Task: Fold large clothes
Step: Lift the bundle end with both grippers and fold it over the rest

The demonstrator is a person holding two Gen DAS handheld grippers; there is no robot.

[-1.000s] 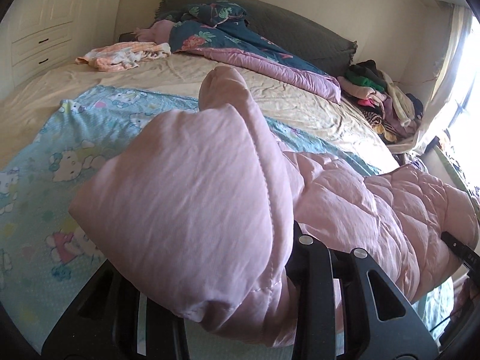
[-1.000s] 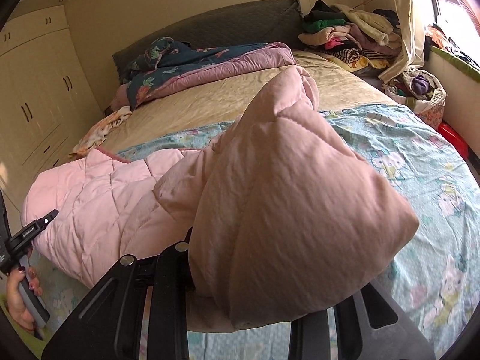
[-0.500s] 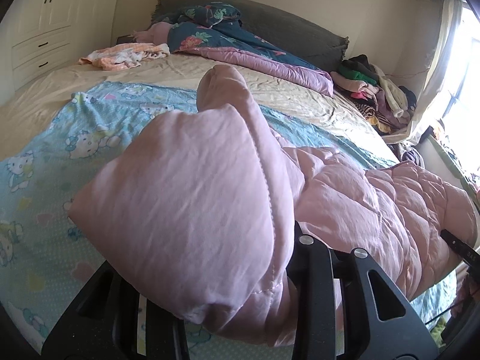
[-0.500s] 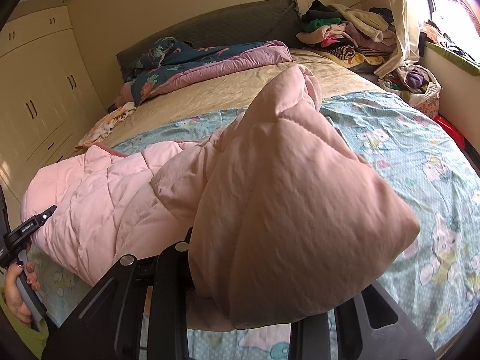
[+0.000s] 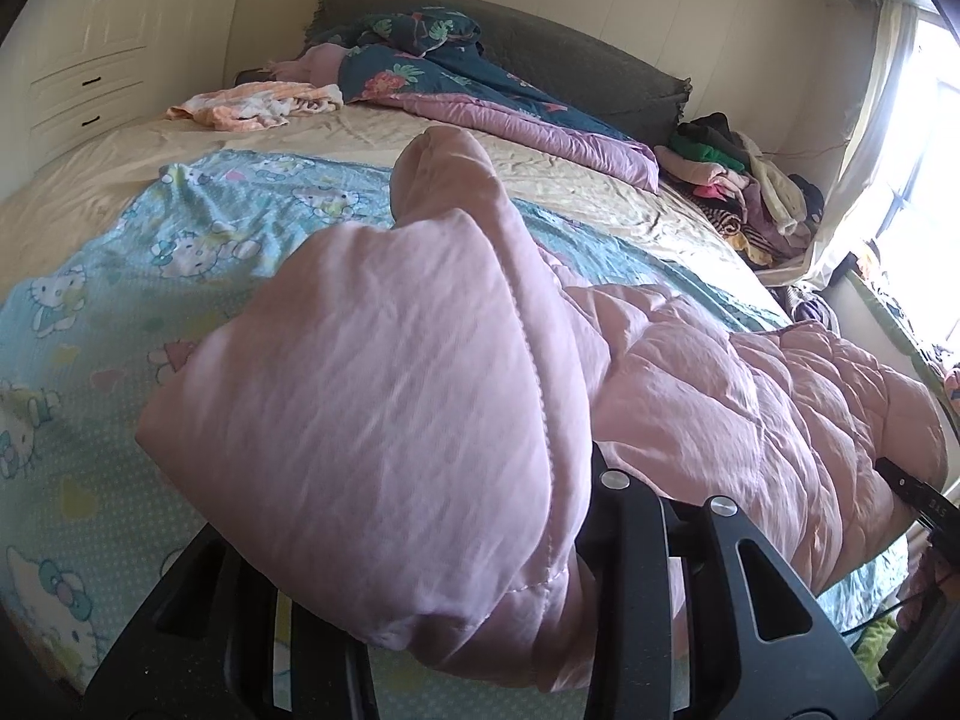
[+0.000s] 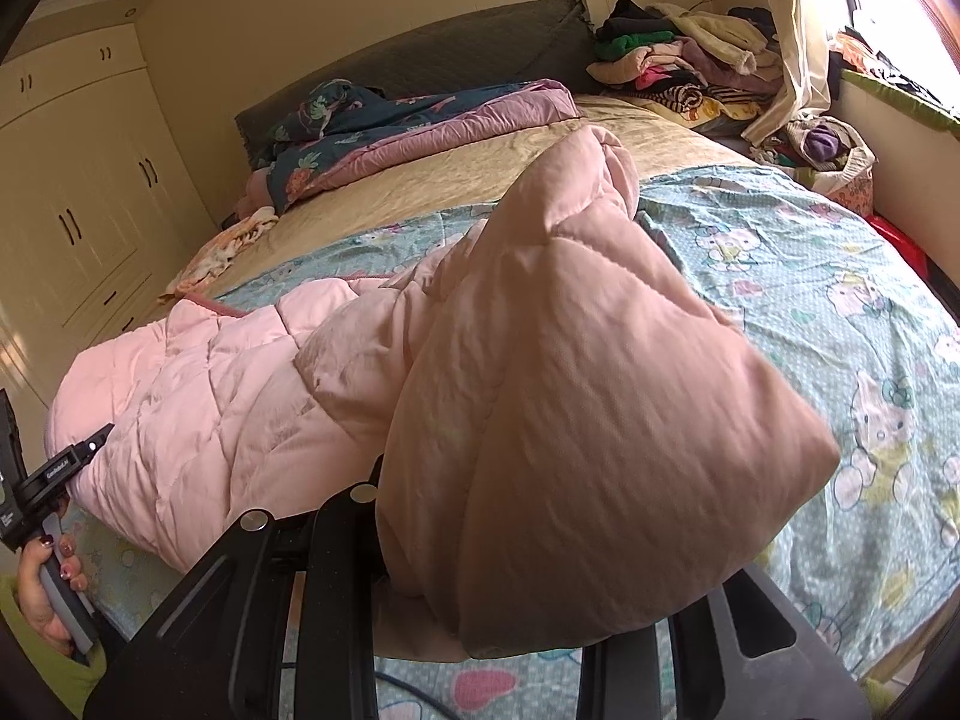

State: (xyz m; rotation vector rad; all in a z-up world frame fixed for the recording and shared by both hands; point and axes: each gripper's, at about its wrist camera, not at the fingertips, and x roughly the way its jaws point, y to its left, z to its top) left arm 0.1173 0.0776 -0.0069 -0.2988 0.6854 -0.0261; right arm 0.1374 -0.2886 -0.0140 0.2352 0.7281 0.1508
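A large pink padded coat [image 5: 390, 420] lies across the blue cartoon-cat sheet [image 5: 120, 300] on the bed. My left gripper [image 5: 456, 612] is shut on one end of it, and the puffy fabric bulges up over the fingers and hides the tips. In the right wrist view the other end of the coat [image 6: 600, 420] is bunched up between my right gripper's [image 6: 498, 630] jaws, which are shut on it. The coat's quilted middle sags between the two grips. A hand [image 6: 42, 594] holding the left gripper shows at the left edge.
A floral quilt [image 5: 468, 84] lies by the grey headboard [image 5: 570, 54]. A heap of clothes [image 6: 678, 60] fills the far corner near the curtain. An orange-white garment [image 5: 258, 105] lies on the beige sheet. White wardrobes [image 5: 90, 60] stand along the left side.
Both grippers have carried the coat's ends forward over the bed toward the headboard. Both grips look the same as before.
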